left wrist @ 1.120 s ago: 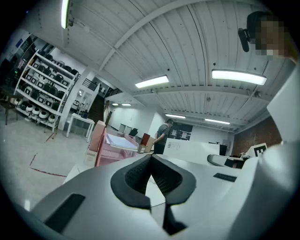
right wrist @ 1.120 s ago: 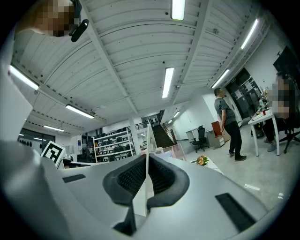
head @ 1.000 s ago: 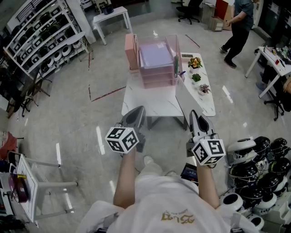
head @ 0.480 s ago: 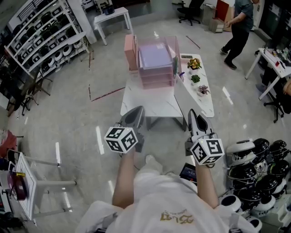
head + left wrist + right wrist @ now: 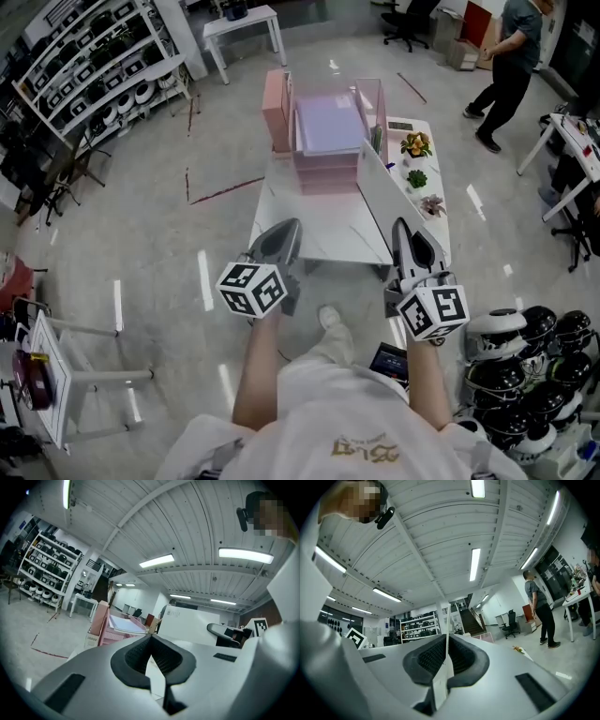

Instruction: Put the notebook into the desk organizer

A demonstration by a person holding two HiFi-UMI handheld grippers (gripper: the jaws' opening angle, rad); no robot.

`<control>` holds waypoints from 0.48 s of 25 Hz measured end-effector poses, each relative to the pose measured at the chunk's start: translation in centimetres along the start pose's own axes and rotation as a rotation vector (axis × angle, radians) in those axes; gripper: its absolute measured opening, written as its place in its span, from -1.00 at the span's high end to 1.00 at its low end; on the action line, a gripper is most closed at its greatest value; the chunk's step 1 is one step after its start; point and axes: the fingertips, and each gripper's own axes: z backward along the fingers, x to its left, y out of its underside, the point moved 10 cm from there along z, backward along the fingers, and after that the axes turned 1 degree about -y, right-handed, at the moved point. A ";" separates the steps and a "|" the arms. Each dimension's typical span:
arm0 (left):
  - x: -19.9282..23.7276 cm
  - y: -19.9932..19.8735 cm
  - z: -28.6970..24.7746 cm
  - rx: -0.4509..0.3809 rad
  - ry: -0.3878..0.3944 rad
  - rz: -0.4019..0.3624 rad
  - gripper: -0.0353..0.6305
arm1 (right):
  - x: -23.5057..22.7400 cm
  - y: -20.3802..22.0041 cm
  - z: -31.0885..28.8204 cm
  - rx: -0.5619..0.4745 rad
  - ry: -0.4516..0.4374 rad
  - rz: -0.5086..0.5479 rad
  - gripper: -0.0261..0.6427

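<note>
From the head view, the pink desk organizer [image 5: 323, 176] sits at the far end of the white table [image 5: 300, 225]. Its stacked trays carry lavender sheets [image 5: 326, 127] on top, between clear pink side walls, and what lies in the lower trays is hidden. A pink upright box [image 5: 276, 112] stands against its left side, and a green thing [image 5: 378, 139] on its right is too small to name. Three potted plants [image 5: 417, 161] line the side table [image 5: 439, 234] to the right. The left tool [image 5: 281, 230] and right tool [image 5: 403, 232] are held over the table's near edge. The notebook [image 5: 378, 208], a white slab running from the right tool toward the organizer's near right corner, is hard to tell from the white table tops. In the left gripper view, the left tool [image 5: 150, 639] has its jaws pressed together with nothing in them. Past them stand the organizer [image 5: 112, 634] and, to its right, the notebook [image 5: 187, 625] on edge, its lower part cut off by the tool's body. In the right gripper view, the right tool [image 5: 446, 639] pinches the notebook [image 5: 440, 686], which is seen edge-on as a thin white strip. A person [image 5: 539, 606] stands far right.
</note>
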 end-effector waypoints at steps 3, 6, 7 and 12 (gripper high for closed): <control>2.1 -0.8 -3.7 -0.002 -0.007 0.017 0.84 | -1.7 0.0 -4.0 0.019 -0.012 0.014 0.86; 3.8 -2.0 -7.7 0.004 -0.002 0.018 0.84 | -3.6 -0.1 -7.9 0.028 -0.021 0.024 0.86; 4.3 -2.4 -8.9 0.006 0.002 0.016 0.84 | -4.2 -0.3 -9.3 0.026 -0.023 0.027 0.86; 7.2 -4.2 -14.2 0.016 0.011 0.009 0.84 | -6.4 -0.5 -15.3 0.024 -0.017 0.061 0.86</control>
